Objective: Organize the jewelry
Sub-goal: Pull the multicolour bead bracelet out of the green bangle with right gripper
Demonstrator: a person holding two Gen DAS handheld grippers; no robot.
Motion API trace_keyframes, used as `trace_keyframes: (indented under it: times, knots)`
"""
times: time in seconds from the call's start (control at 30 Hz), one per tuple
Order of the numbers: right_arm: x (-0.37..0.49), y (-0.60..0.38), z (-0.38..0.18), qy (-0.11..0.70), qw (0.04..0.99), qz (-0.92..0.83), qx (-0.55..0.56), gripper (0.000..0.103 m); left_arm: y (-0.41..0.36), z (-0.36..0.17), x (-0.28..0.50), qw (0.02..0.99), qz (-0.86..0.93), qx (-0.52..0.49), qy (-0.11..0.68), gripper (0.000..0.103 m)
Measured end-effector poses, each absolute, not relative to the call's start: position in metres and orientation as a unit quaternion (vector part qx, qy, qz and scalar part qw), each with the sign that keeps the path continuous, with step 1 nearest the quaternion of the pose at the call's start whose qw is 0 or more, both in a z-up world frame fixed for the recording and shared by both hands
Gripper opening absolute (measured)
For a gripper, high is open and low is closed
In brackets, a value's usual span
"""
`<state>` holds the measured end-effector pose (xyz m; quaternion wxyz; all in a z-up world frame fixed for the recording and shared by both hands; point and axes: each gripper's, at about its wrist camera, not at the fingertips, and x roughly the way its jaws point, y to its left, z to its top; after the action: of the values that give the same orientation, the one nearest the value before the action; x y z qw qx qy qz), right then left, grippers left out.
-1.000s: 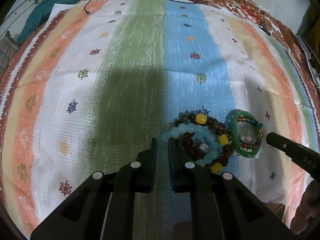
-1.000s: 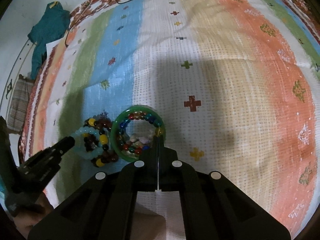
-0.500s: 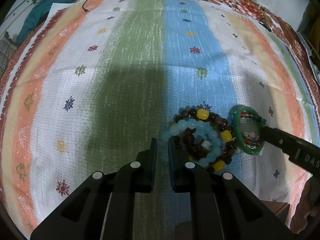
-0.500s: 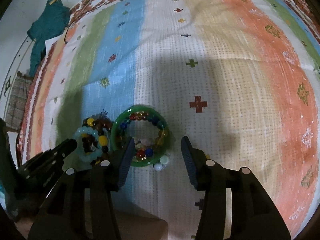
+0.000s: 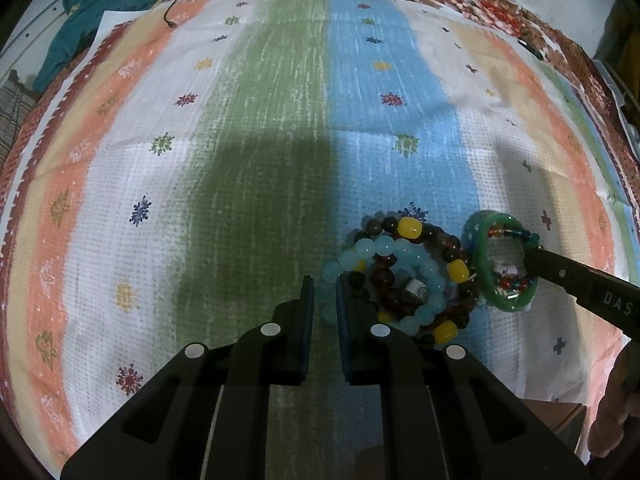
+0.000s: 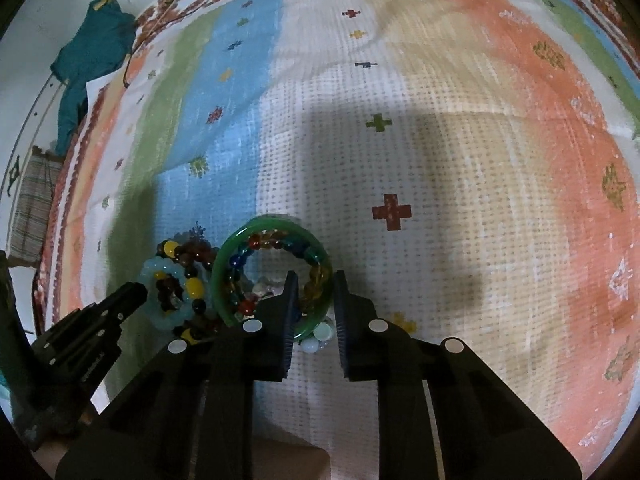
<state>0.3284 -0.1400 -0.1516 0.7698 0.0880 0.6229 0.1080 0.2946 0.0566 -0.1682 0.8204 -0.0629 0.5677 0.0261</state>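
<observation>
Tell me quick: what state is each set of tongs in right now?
Left tongs: shut on the pale blue beaded bracelet.
Right tongs: just closing, clamped on the glossy green bangle's rim.

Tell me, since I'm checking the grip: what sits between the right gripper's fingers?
The near rim of the green bangle, with multicoloured beads beside it, sits between the right gripper fingers, in the right wrist view.

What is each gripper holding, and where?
Right gripper, just closing, straddles the green bangle at its near rim. Left gripper pinches the light-blue bracelet at its left edge.
</observation>
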Motion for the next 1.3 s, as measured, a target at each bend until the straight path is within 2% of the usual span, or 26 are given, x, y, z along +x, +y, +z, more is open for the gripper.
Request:
trace_keyframes:
  times: [0.33, 0.57, 0.7, 1.0, 1.23, 1.3]
  knots:
    - [0.328, -0.134, -0.149, 0.621, 0.775, 0.107, 0.051, 0.017, 0.056, -0.166, 0.294, 0.821, 0.026, -0.061, 0.567, 0.011]
    - [0.328, -0.132, -0.149, 0.619, 0.778, 0.102, 0.043, 0.022, 0.053, -0.168, 0.294, 0.820, 0.027, -0.053, 0.569, 0.011]
    - [0.329, -0.130, -0.150, 0.617, 0.779, 0.106, 0.038, 0.029, 0.052, -0.170, 0.294, 0.819, 0.027, -0.050, 0.571, 0.011]
    - [0.330, -0.129, -0.148, 0.600, 0.790, 0.119, 0.033, 0.029, 0.051, -0.171, 0.293, 0.820, 0.027, -0.044, 0.571, 0.011]
    - [0.328, -0.126, -0.146, 0.594, 0.796, 0.117, 0.009, 0.014, 0.050, -0.171, 0.293, 0.820, 0.028, -0.043, 0.571, 0.011]
    - [0.328, -0.127, -0.147, 0.594, 0.796, 0.119, 0.010, 0.013, 0.050, -0.171, 0.293, 0.820, 0.027, -0.042, 0.571, 0.011]
